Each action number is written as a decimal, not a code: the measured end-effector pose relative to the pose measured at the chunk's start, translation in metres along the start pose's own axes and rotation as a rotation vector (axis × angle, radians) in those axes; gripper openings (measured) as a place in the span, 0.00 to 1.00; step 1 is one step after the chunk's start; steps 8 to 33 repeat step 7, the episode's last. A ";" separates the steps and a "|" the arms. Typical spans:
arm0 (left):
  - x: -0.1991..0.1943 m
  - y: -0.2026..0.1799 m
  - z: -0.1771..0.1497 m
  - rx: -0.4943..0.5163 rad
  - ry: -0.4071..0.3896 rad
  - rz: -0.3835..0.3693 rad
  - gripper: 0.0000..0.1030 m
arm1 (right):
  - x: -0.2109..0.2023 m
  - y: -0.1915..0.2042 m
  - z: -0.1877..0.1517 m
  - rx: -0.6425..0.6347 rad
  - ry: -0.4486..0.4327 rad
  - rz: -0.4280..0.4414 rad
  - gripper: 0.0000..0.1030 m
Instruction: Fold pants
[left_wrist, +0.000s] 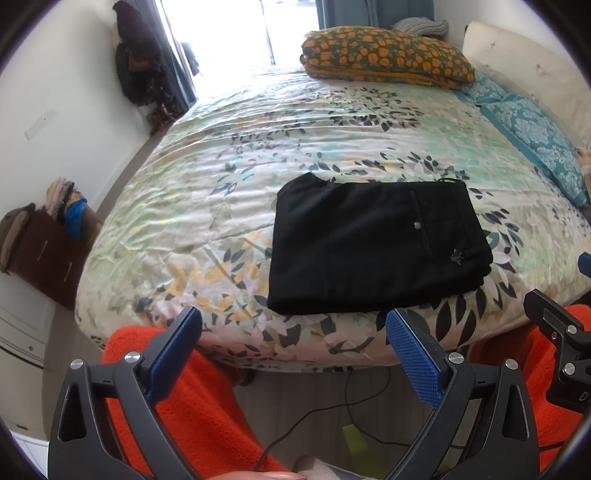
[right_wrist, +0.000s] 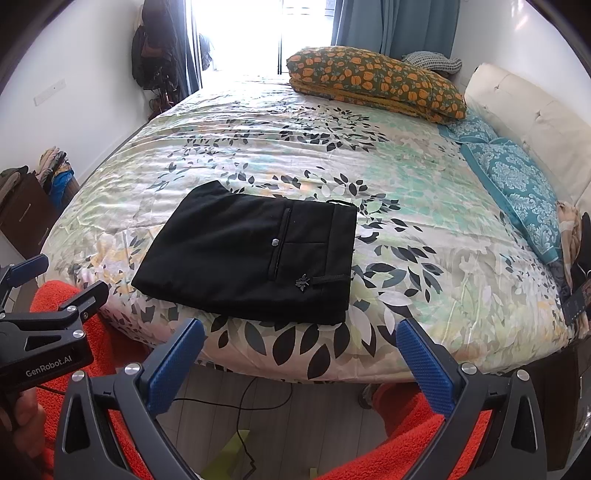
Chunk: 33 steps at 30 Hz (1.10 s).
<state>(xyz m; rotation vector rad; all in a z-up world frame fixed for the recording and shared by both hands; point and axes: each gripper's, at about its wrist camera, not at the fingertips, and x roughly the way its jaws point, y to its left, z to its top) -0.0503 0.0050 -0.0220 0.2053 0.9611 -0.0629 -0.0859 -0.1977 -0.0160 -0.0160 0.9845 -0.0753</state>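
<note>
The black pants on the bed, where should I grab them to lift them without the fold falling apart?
Probably the black pants near edge, which lies closest to the bed's front. Come in low from the front with both open grippers, the left gripper and the right gripper, pinching all stacked layers together.

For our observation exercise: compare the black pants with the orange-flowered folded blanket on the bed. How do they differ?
The black pants are plain and dark; the orange-flowered blanket is patterned in orange and green. The pants lie flat and thin near the bed's front edge; the blanket forms a thick, puffy bundle at the far side. Both are folded, rest on the leaf-print bedspread, and touch neither gripper.
</note>
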 end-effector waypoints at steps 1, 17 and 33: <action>0.000 0.000 0.000 -0.001 0.000 -0.001 0.97 | 0.000 0.000 0.000 0.000 0.000 -0.001 1.00; -0.001 0.000 0.002 -0.002 -0.014 -0.017 0.97 | 0.001 -0.001 0.000 0.003 0.003 -0.002 1.00; -0.001 0.000 0.002 -0.002 -0.014 -0.017 0.97 | 0.001 -0.001 0.000 0.003 0.003 -0.002 1.00</action>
